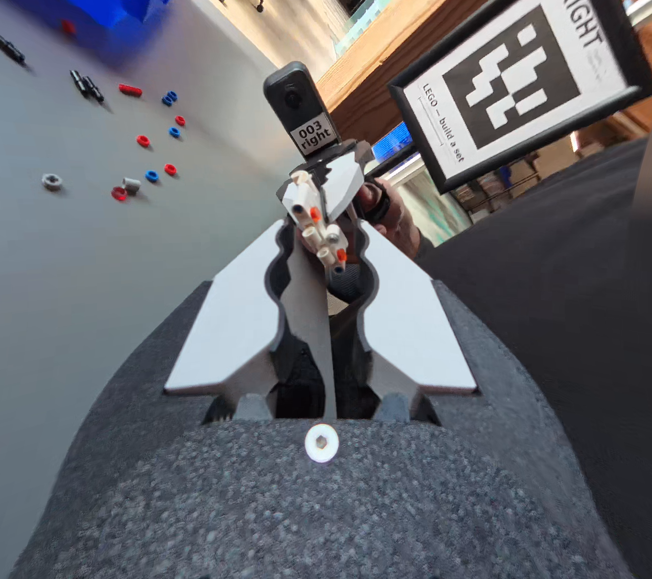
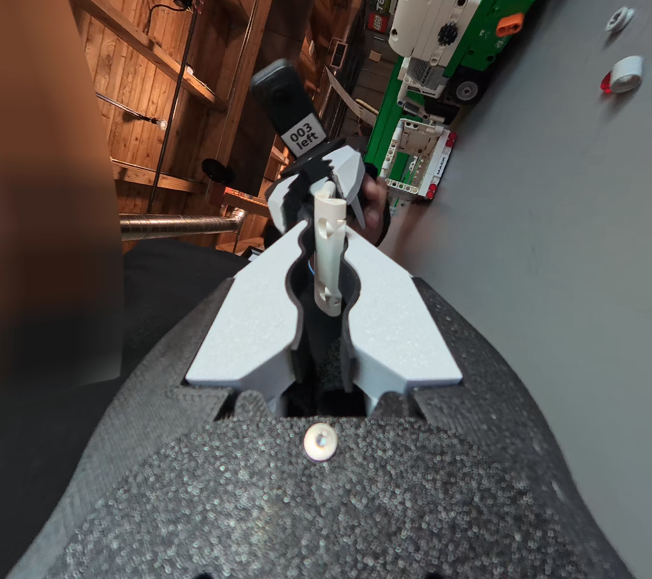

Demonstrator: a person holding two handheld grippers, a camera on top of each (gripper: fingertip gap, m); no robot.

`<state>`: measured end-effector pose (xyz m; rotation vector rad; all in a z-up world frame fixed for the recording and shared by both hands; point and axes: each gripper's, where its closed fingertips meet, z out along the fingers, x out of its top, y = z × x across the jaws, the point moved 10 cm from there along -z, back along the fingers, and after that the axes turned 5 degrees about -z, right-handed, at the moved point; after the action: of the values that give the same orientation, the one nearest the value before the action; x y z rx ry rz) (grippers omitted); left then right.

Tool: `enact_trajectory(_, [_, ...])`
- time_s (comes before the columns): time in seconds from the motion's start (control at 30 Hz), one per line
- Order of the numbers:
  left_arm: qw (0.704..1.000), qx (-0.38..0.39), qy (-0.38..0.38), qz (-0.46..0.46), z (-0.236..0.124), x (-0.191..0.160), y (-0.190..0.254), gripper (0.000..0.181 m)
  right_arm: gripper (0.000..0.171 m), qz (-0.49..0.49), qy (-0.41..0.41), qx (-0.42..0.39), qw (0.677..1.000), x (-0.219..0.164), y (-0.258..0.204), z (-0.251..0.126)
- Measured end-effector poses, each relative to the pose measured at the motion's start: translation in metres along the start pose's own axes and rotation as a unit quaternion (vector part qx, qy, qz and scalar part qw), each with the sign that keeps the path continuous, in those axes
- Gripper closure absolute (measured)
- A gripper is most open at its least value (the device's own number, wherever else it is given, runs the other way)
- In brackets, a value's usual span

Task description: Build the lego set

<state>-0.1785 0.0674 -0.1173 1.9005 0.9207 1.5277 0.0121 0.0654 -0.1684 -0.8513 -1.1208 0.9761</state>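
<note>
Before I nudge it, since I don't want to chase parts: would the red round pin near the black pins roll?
Probably. The red pin looks cylindrical and lies on its side on the smooth grey table, so a sideways push would likely roll it. It looks small and light, so a light touch may send it far.

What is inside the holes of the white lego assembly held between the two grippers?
The white lego assembly carries orange pins and a blue pin in some holes, with cream stubs beside them. How deep they go is hidden inside the beams and behind the left gripper.
</note>
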Motion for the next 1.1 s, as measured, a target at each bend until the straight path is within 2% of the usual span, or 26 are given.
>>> enact_trajectory(0.1, [0.989, 0.07, 0.002, 0.13, -0.012, -0.004, 0.016, 0.129, 0.163, 0.014, -0.001, -0.002, 1.0, 0.001, 0.002, 0.002])
enact_trajectory(0.2, [0.945, 0.172, -0.034, 0.276, -0.02, -0.017, 0.025, 0.108, 0.163, 0.004, -0.026, -0.007, 1.0, 0.001, -0.002, 0.013])
enact_trajectory(0.23, [0.933, 0.196, -0.043, 0.297, -0.021, -0.021, 0.028, 0.107, 0.163, 0.001, -0.036, -0.005, 0.999, 0.0, -0.004, 0.019])
enact_trajectory(0.4, [0.947, 0.171, -0.017, 0.272, -0.041, -0.028, 0.035, 0.102, 0.163, -0.025, -0.077, 0.002, 0.997, -0.003, -0.008, 0.053])
enact_trajectory(0.6, [0.888, 0.25, 0.107, 0.37, -0.098, -0.034, 0.049, 0.116, 0.163, -0.053, -0.041, -0.012, 0.998, 0.015, 0.0, 0.08])
enact_trajectory(0.7, [0.865, 0.285, 0.164, 0.379, -0.131, -0.043, 0.046, 0.117, 0.163, -0.102, -0.037, -0.074, 0.991, 0.029, 0.009, 0.089])
enact_trajectory(0.8, [0.864, 0.295, 0.21, 0.349, -0.164, -0.051, 0.035, 0.121, 0.163, -0.152, -0.037, -0.125, 0.98, 0.048, 0.013, 0.095])
enact_trajectory(0.93, [0.869, 0.295, 0.256, 0.303, -0.207, -0.057, 0.017, 0.129, 0.163, -0.231, -0.055, -0.153, 0.959, 0.076, 0.009, 0.103])
enact_trajectory(1.0, [0.851, 0.317, 0.28, 0.313, -0.226, -0.056, 0.012, 0.134, 0.163, -0.266, -0.081, -0.153, 0.948, 0.086, 0.006, 0.108])
enact_trajectory(1.1, [0.804, 0.379, 0.309, 0.34, -0.251, -0.053, 0.002, 0.135, 0.163, -0.284, -0.112, -0.141, 0.942, 0.099, 0.003, 0.111])
